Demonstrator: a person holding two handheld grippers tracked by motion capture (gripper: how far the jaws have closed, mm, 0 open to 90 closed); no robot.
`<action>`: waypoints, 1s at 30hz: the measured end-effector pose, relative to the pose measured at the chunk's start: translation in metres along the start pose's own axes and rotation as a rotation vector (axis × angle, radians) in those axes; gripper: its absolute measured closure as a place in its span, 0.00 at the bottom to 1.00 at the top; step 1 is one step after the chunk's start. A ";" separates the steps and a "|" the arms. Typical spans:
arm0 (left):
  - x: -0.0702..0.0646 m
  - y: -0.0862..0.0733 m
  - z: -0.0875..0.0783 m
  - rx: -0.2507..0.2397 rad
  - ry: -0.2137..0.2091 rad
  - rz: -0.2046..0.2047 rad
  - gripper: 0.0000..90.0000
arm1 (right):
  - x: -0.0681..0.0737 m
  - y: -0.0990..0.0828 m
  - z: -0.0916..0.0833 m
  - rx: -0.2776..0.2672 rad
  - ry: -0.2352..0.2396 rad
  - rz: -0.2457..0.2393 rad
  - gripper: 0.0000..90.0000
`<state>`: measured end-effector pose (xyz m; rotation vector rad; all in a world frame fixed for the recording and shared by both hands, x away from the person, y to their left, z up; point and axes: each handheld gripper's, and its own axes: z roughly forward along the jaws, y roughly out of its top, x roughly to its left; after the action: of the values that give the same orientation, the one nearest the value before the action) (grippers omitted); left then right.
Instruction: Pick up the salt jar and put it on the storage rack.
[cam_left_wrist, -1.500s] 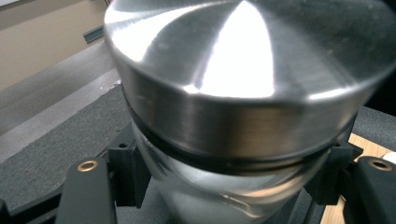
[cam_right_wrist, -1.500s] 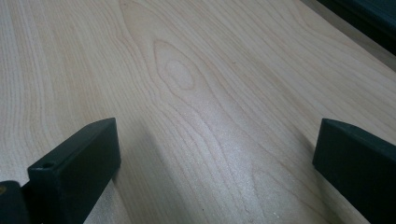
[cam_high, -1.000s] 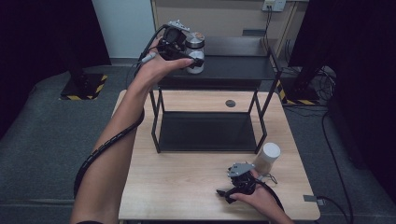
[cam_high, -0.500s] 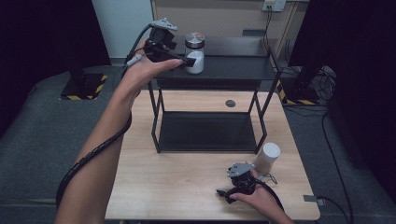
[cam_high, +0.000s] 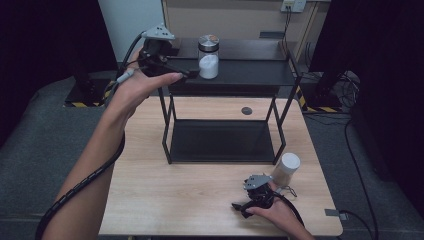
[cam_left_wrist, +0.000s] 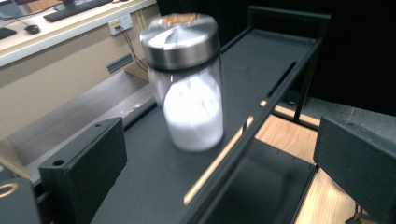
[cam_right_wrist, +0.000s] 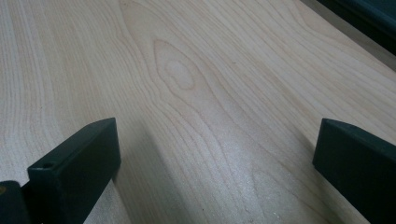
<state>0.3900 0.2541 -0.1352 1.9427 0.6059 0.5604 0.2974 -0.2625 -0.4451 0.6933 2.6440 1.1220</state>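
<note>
On the shelf (cam_left_wrist: 280, 60), jar (cam_left_wrist: 189, 81) slightly blurred.

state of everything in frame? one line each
jar: upright on the rack's top shelf, lid on, part full of white powder, free
left claw: open, just opened wider, jar beyond the jaws
right claw: open, nothing between the jaws, low over the table
white cup: upright on the table beside the right hand
rack: lower shelf bare

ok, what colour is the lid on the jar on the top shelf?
Brushed silver metal lid, clearest in the left gripper view.
</note>
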 end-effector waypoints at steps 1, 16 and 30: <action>-0.002 -0.005 -0.003 -0.001 0.002 -0.002 0.02 | 0.000 0.000 0.000 0.000 0.000 0.000 0.02; -0.043 -0.087 -0.029 -0.031 -0.003 0.019 0.02 | 0.000 0.000 0.000 0.000 0.000 0.000 0.02; -0.092 -0.164 -0.003 0.031 -0.042 0.052 0.02 | 0.000 0.000 0.000 -0.001 -0.002 -0.001 0.02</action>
<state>0.2891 0.2628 -0.2939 1.9994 0.5418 0.5439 0.2972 -0.2624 -0.4451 0.6924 2.6421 1.1216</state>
